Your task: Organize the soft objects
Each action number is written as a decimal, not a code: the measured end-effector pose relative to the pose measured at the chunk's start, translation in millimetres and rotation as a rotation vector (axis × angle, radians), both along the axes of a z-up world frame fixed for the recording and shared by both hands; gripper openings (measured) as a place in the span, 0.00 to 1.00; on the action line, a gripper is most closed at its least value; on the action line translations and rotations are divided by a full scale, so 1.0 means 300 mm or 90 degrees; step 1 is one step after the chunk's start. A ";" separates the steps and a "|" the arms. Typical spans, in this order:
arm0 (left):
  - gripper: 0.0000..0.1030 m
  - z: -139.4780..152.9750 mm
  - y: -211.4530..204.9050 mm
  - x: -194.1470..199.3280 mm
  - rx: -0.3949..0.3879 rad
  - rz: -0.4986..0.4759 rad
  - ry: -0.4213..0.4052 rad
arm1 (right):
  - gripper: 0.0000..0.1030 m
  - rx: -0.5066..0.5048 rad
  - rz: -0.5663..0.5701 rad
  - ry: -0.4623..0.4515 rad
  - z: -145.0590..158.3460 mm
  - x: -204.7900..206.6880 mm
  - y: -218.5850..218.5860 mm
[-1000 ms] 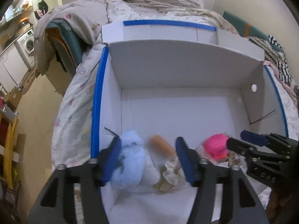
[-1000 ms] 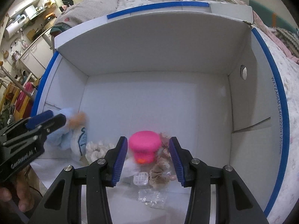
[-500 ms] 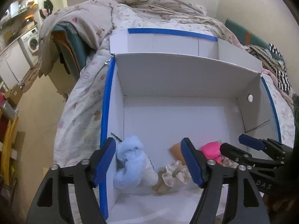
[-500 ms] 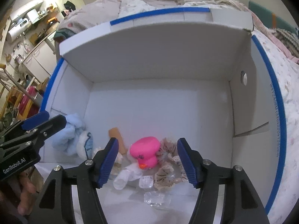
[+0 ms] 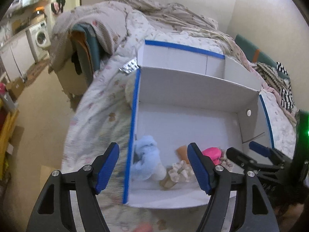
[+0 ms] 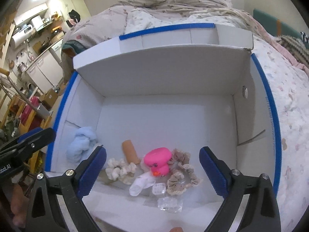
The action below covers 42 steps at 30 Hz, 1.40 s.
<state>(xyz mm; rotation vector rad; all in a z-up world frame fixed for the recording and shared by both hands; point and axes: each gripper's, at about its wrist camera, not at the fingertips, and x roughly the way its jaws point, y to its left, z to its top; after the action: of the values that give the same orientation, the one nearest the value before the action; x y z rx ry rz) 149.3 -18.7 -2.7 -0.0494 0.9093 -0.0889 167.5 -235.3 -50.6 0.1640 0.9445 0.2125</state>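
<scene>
**Fingers empty over box of soft items**

Right gripper [image 6: 152,171] fingers opening wide, left gripper [image 5: 153,168] fingers apart, nothing held. White box [image 6: 173,119] on bed [image 5: 100,104]. Right view alone shows clear cubes [image 6: 170,205]; pink toy [image 6: 159,159], scrunchies [image 6: 120,170], blue plush [image 5: 146,160] lower frame.

A bed [image 5: 100,104] with a flowered quilt carried a white cardboard box [image 6: 173,73] with blue edges. A foil blister pack [image 5: 129,68] lay on the quilt just beside the box's far left corner.
</scene>
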 end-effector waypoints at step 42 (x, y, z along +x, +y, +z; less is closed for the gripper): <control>0.90 0.028 0.100 -0.378 0.032 0.058 -0.137 | 1.00 -0.107 -0.087 -0.208 0.123 -0.473 0.064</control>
<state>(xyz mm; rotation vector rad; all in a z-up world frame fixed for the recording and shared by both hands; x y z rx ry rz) 36.0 11.4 5.8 -0.0335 0.6931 0.0131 25.5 -216.2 -13.6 0.0357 0.6197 0.0305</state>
